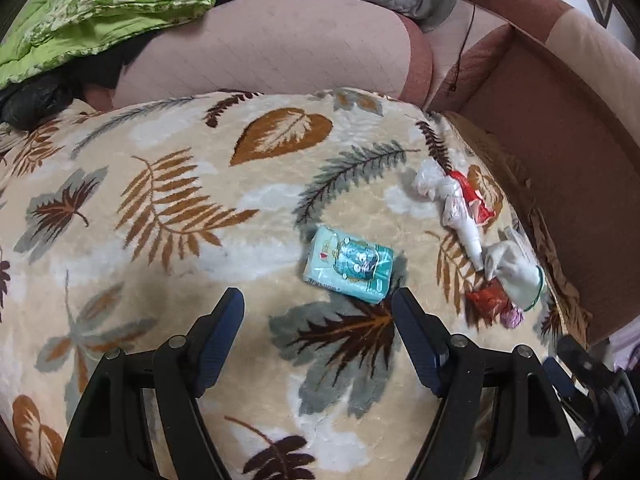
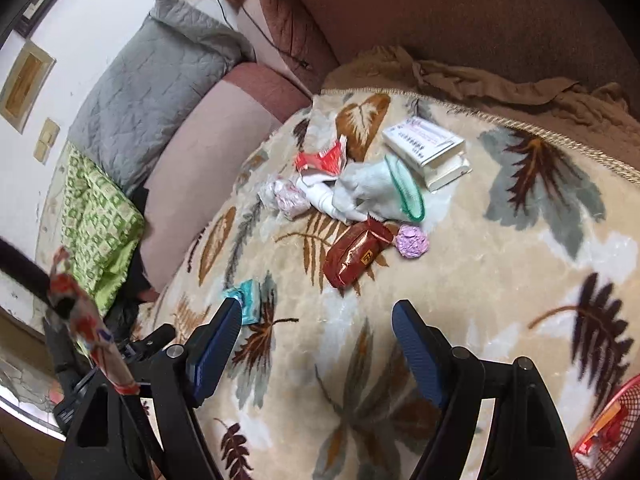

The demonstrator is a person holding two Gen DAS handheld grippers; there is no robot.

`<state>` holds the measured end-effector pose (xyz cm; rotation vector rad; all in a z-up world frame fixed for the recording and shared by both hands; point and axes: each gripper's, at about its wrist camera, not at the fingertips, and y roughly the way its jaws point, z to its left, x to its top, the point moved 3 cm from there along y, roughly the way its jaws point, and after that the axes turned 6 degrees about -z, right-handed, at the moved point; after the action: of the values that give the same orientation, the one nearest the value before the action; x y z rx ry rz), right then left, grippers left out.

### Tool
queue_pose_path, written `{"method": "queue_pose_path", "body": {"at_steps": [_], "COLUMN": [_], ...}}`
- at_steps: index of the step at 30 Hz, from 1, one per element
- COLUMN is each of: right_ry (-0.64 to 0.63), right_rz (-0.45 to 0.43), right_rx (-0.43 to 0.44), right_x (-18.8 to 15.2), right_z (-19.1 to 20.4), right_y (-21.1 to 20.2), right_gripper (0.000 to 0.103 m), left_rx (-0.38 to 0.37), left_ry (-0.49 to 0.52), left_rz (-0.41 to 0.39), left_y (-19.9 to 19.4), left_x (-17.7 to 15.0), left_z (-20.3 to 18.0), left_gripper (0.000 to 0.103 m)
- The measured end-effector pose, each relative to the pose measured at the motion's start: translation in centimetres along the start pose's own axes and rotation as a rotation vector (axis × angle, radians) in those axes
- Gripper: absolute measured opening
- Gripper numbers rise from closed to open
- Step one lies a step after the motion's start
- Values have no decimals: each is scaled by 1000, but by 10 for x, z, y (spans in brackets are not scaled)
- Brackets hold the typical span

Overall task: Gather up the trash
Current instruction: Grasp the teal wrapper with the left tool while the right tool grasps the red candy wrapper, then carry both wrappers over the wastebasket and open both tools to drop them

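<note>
- Trash mostly uncollected: a loose heap lies on the leaf-patterned blanket [image 2: 460, 280] that covers the sofa seat.
- Heap, seen from the right wrist view: a brown snack wrapper [image 2: 354, 254], a crumpled purple foil ball [image 2: 412, 241] just beside it, a torn red wrapper [image 2: 322, 160], a white tube [image 2: 320, 196], a pale cloth with a green edge [image 2: 380, 192], a pinkish plastic scrap [image 2: 286, 200]. A white box [image 2: 426, 146] sits behind the heap; whether it counts as trash I cannot tell.
- Teal tissue pack [image 1: 348, 264] lies apart from the heap, nearer the left gripper [image 1: 318, 304].
- Red basket [image 2: 612, 420] shows at the lower right edge of the right wrist view, with some reddish scraps inside; likely the bin, so a little may already be in. Judgement: early in the task.
- Left gripper: jaws wide apart, holding nothing, hovering above the blanket with the tissue pack just ahead of the right-hand finger.
- Right gripper [image 2: 316, 320]: jaws also spread wide and empty, aimed toward the heap, the brown snack wrapper nearest.
- Blurred red-patterned strip [image 2: 88, 320] at the left of the right wrist view; unclear what it is.
</note>
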<state>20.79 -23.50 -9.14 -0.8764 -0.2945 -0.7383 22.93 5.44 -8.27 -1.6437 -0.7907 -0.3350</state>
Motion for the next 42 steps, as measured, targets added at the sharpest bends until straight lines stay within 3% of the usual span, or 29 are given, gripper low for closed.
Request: {"method": "queue_pose_path", "body": {"at_steps": [9, 13, 17, 21, 24, 25, 26, 29, 34, 38, 42], "right_ry": [-58, -74, 32, 114, 89, 96, 100, 72, -5, -56, -109], "right_rz": [28, 60, 110, 136, 146, 148, 140, 136, 105, 51, -29], "right_rx": [-87, -92, -18, -5, -72, -59, -48, -38, -5, 16, 10], "right_x": [6, 14, 18, 25, 23, 23, 24, 24, 21, 12, -12], "right_z": [-3, -4, -17, -25, -30, -32, -34, -29, -9, 4, 6], "right_y": [28, 50, 73, 91, 102, 104, 103, 94, 55, 5, -52], "right_gripper": [83, 79, 70, 62, 39, 39, 35, 32, 31, 31, 31], "left_rx": [-9, -37, -2, 13, 60, 61, 52, -13, -99, -192, -271], "left_ry": [-35, -97, -151, -174, -153, -139, -131, -127, -135, -127, -46], "left_rz": [62, 102, 153, 213, 190, 170, 158, 155, 117, 79, 19], "left_y": [27, 46, 78, 110, 120, 120, 119, 116, 85, 39, -19], "left_x": [2, 5, 10, 7, 6, 8, 9, 11, 21, 22, 7], "left_z": [0, 1, 4, 1, -5, -9, -11, -14, -14, -25, -49], "left_gripper": [75, 75, 75, 75, 75, 73, 50, 19, 9, 8, 8]}}
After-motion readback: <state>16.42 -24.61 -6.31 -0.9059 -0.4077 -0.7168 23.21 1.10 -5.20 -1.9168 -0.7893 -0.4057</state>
